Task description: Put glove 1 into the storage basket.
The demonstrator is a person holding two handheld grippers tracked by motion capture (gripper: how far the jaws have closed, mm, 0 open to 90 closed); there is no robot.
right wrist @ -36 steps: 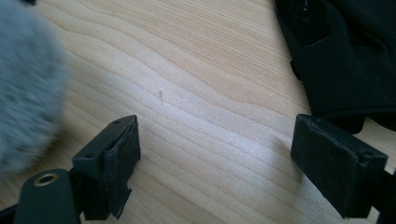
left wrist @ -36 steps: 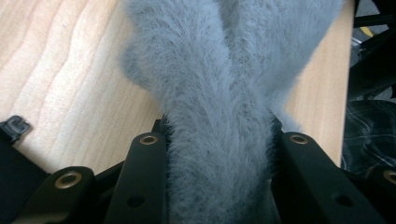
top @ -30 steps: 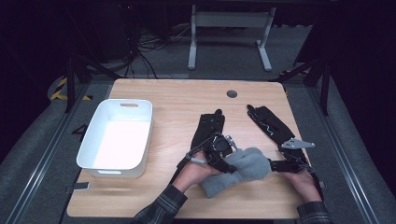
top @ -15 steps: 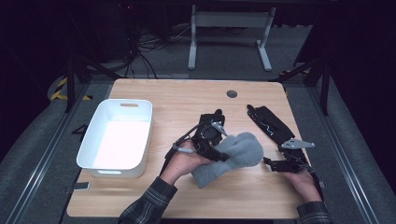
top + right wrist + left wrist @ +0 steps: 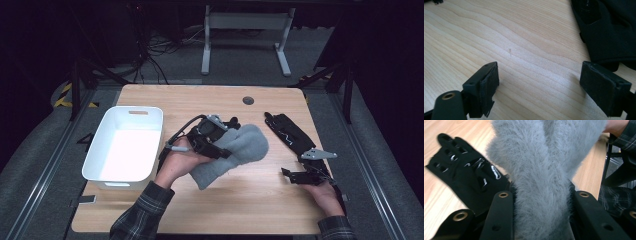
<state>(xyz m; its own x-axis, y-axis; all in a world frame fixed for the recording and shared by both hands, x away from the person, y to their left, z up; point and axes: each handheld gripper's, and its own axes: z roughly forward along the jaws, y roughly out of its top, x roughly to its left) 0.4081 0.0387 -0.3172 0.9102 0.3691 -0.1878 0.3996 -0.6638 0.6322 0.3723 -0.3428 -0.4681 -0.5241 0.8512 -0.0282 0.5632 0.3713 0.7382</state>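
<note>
Left gripper (image 5: 220, 142): jaws clamped on one fluffy grey mitten (image 5: 235, 152), carried clear above the middle of the bench (image 5: 240, 210); the left gripper view has the pile (image 5: 541, 182) squeezed between both jaws.

Right gripper (image 5: 300, 176): jaws spread wide with nothing between them, low over bare wood at the bench's right edge, just beside a black glove (image 5: 609, 32).

Step in hand, as judged: transfer of the mitten, lifted but not yet deposited; the white bin (image 5: 107, 170) at the left looks the likely destination.

Next move calls for: swinging the load left over the bin's rim with the grip kept firm, then release once inside.

Count:
- grey mitten, 1
- black gloves, 2: one under the raised mitten (image 5: 469, 180), one at the right (image 5: 290, 132)
- white bin, 1, nothing in it
- grippers, 2
</note>
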